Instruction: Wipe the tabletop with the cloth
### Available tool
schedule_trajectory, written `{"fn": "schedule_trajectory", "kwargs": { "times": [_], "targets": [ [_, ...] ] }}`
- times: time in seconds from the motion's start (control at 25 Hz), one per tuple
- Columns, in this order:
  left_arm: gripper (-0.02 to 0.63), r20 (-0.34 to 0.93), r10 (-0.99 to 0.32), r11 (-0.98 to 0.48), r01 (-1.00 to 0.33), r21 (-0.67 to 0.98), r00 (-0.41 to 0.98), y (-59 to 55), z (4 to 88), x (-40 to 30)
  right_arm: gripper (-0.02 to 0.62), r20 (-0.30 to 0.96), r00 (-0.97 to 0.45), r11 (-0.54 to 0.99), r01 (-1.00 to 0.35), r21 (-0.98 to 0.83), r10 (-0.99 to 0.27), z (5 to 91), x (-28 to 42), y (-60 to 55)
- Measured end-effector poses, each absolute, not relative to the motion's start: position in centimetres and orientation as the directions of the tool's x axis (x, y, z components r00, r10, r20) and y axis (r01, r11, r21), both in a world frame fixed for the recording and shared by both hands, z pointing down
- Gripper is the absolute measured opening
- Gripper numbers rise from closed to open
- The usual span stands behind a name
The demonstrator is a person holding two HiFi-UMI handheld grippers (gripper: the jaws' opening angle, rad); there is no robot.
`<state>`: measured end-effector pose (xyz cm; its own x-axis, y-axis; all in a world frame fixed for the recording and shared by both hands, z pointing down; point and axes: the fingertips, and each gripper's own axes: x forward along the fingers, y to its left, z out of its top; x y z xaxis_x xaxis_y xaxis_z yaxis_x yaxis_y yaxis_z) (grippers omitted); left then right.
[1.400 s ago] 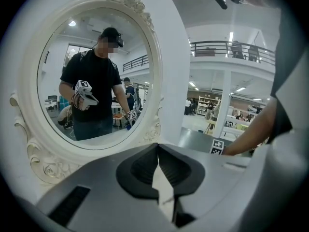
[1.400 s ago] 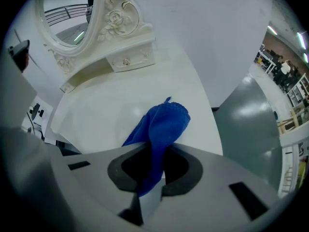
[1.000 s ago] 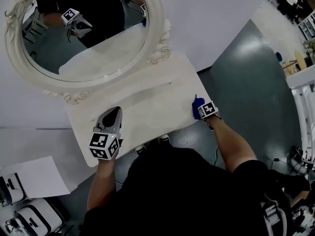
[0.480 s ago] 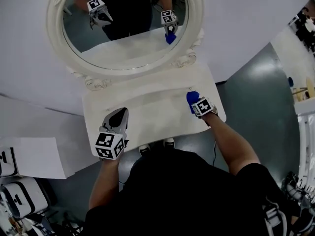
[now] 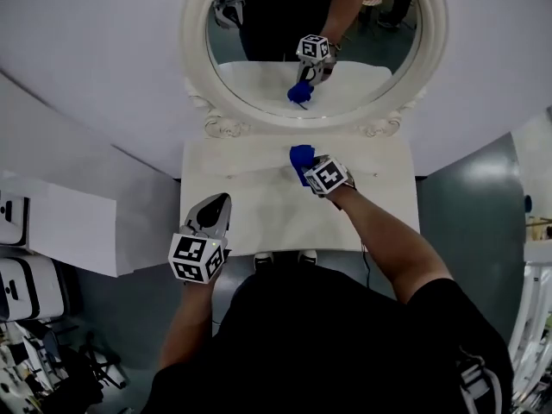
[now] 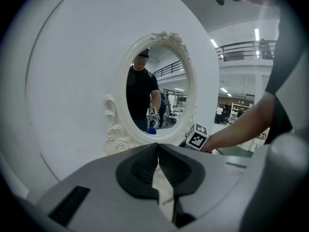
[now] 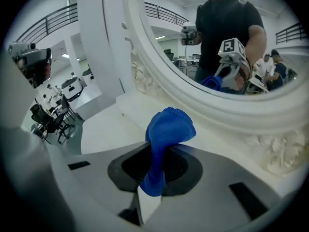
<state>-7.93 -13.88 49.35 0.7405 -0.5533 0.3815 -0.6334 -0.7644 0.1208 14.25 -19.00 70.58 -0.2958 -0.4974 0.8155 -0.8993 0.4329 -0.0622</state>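
Pinching the blue cloth (image 7: 166,129) between clamped jaws, the right gripper (image 5: 309,169) holds it at the back of the white tabletop (image 5: 267,210), just below the oval mirror (image 5: 197,59) in the upper centre of the head view. Lower left, the left gripper (image 5: 216,205) sits at the tabletop's front corner, jaws together on nothing.

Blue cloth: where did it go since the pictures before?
The right gripper slid the blue cloth leftward along the tabletop, from the right edge to the middle back, close under the mirror. It kept the cloth pinched throughout. The left gripper stayed shut and empty by the front left corner.
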Motion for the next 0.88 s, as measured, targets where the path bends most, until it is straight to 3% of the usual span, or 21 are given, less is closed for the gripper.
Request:
{"fn": "schedule_trajectory", "kwargs": {
  "times": [0.36,0.88],
  "targets": [
    [0.012,0.383,-0.670,-0.646,-0.754,0.120,0.635,-15.3,49.4,-16.0,0.040,0.748,-0.496,0.619,-0.772,-0.147,-0.441,68.3,-2.3,-27.5],
    [0.012,0.414,-0.741,-0.534,-0.838,0.114,0.529,-16.7,49.8,-22.6,0.040,0.768,-0.549,0.617,-0.741,-0.264,-0.331,72.3,-12.9,-33.4]
  ]
}}
